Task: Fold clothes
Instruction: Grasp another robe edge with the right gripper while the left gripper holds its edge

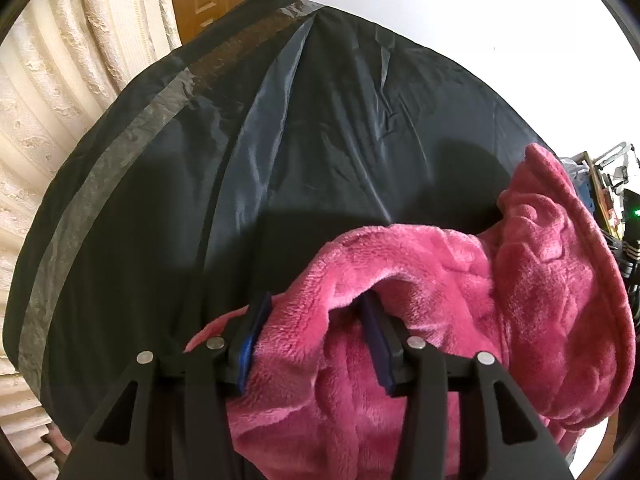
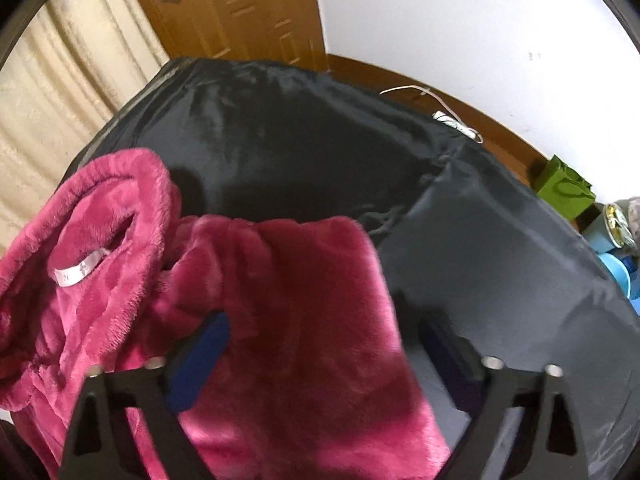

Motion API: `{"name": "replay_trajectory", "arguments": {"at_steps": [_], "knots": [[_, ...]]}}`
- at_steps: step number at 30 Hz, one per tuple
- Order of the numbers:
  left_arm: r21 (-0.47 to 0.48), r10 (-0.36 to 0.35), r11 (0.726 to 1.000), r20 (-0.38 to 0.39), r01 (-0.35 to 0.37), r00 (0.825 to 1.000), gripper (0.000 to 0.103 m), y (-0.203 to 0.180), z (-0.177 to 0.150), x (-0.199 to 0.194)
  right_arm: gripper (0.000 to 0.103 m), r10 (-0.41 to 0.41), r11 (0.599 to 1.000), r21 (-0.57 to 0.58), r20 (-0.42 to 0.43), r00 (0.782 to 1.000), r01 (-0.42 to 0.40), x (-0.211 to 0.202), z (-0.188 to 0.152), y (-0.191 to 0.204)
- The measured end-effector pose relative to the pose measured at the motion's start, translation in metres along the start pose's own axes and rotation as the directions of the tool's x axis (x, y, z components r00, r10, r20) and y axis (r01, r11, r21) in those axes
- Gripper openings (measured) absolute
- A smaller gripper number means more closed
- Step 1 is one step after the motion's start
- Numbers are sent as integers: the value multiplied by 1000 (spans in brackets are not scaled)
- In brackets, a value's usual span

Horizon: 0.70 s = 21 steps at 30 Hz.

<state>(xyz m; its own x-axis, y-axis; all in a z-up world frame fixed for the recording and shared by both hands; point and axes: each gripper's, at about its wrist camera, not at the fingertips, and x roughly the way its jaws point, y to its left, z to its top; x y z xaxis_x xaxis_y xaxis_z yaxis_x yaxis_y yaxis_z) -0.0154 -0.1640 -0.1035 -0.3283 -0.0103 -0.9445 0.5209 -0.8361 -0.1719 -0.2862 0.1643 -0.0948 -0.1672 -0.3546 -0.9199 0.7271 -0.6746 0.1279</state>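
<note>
A pink fleece garment (image 1: 400,320) is seen bunched on a bench covered with black, slightly glossy, creased cloth (image 1: 280,140), near the edge closest to both cameras; no single long axis can be made out because the fabric is heaped in folds. In the left wrist view a rounded, rimmed part, possibly a hood, is seen standing up and pointing away toward the far right. In the right wrist view the same rimmed opening (image 2: 120,200) lies at the left, with a white label (image 2: 80,270) sewn inside it, while a flatter flap (image 2: 304,300) is draped toward the camera. The pile is plush and thick, with soft rounded ridges. The left gripper (image 1: 316,308) is part-open, a fold of fleece being bracketed by its blue-padded fingers (image 1: 256,320); whether the pads press on it cannot be told. The right gripper (image 2: 328,336) is held wide, the flap lying between its fingers, with a clear gap at the right finger. A strip of grey tape (image 1: 120,152) is seen along the cloth's left side
</note>
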Motion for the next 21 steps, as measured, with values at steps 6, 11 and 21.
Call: {"name": "replay_trajectory", "arguments": {"at_steps": [6,11,21], "knots": [[5,-9,1000,-8,9,1000,51,0,1,5,37,-5,999,42,-19,1000,5,-1,-6,-4],[7,-24,1000,-14,24,1000,51,2,2,7,24,-48,995,86,22,999,46,-24,-19,-6],[17,-93,996,-18,93,996,51,8,11,5,19,-206,938,323,228,952,125,-110,-76,-1]]}}
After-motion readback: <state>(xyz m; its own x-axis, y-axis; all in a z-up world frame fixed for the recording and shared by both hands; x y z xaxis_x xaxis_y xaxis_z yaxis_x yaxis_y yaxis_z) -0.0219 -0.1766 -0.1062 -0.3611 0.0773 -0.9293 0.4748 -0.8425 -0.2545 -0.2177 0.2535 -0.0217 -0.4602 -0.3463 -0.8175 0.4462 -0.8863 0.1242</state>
